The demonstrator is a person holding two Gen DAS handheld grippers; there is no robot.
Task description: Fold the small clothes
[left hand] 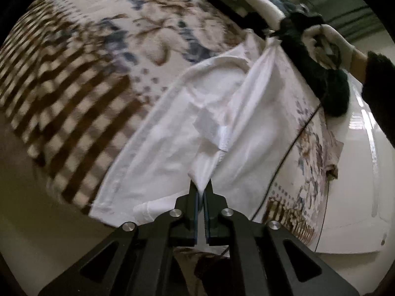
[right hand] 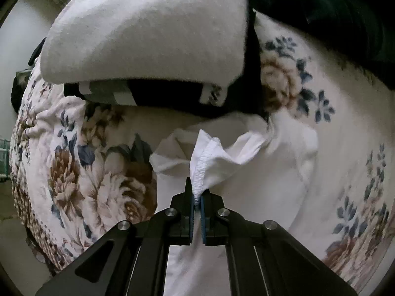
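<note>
Both grippers, left gripper [left hand: 201, 192] and right gripper [right hand: 196, 197], were recorded clamped tight, each with a pinch of the white garment [left hand: 172, 128] between its pads. Beneath, a floral bedspread [left hand: 81, 49] was noted, on which the garment was stretched, its long axis running away from the left gripper toward the right hand [left hand: 323, 42] at its far end. A hemmed edge [right hand: 205, 162] was seen bunched in the right jaws; the fold was judged to turn on bringing one held end over to the other.
</note>
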